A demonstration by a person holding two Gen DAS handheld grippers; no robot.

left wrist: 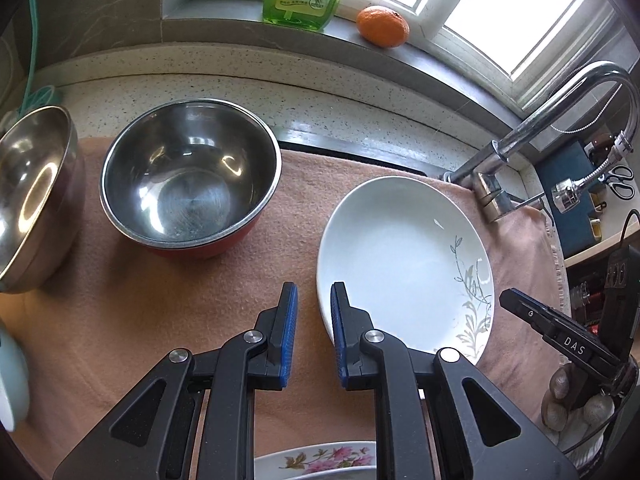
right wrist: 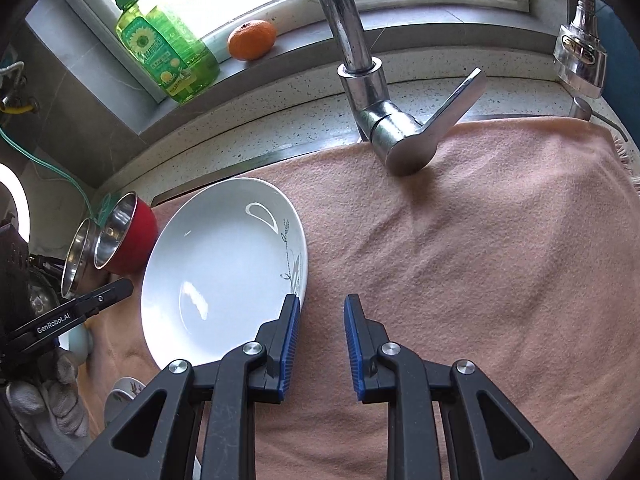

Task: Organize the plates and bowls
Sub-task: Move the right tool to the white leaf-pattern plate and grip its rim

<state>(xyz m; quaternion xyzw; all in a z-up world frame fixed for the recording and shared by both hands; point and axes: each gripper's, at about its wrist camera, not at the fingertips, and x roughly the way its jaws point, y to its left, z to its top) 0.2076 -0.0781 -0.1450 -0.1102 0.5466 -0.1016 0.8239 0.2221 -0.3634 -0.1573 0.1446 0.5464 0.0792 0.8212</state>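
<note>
A white plate with a grey leaf pattern (left wrist: 404,264) lies on the pink cloth (left wrist: 160,304); it also shows in the right wrist view (right wrist: 224,272). My left gripper (left wrist: 314,296) is open and empty, its right finger over the plate's near-left rim. My right gripper (right wrist: 322,308) is open and empty, its left finger at the plate's right rim. A steel bowl with a red outside (left wrist: 192,176) stands left of the plate, with a second steel bowl (left wrist: 32,192) further left. A floral plate (left wrist: 320,460) lies under the left gripper.
A chrome tap (right wrist: 380,112) stands behind the cloth, with a spray head (right wrist: 580,56) at the right. A green detergent bottle (right wrist: 172,56) and an orange (right wrist: 252,40) sit on the window sill. A pale blue dish edge (left wrist: 12,384) shows at far left.
</note>
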